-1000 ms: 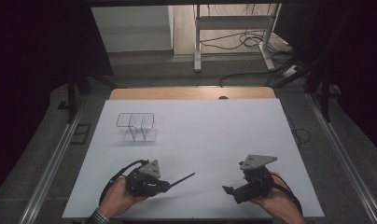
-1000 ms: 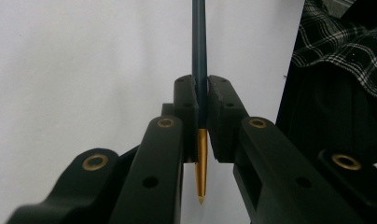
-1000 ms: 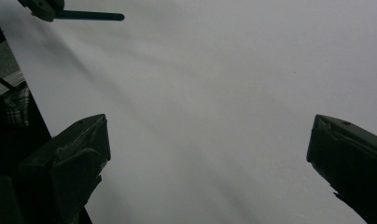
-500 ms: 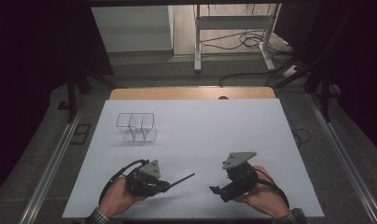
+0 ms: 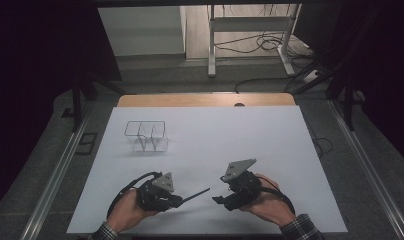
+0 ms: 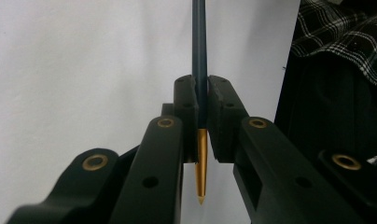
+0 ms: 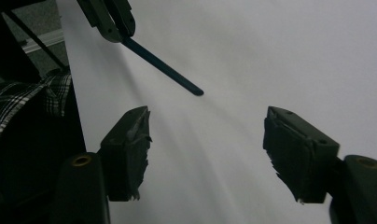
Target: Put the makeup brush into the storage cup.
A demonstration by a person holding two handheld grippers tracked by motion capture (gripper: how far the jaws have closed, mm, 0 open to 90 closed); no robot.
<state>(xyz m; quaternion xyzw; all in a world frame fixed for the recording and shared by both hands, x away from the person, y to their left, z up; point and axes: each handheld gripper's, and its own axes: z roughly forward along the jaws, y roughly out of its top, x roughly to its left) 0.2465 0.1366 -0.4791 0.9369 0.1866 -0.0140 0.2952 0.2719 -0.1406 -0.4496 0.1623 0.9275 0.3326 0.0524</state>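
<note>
Left gripper (image 5: pixel 182 199) clamps the thin dark-blue, gold-tipped pen (image 6: pixel 199 70); right gripper (image 7: pixel 207 154), jaws just narrowing yet holding nothing, faces its free end.

Both forearms come in from the table's near edge. The left gripper (image 5: pixel 182 198) lies low in its hand (image 5: pixel 125 215), jaws clamped together on a thin dark pen (image 6: pixel 199 60), pointing toward the right gripper (image 5: pixel 219 199). The right hand (image 5: pixel 267 205) holds that one angled leftward, its jaws apart with nothing between, having just been closing.
</note>
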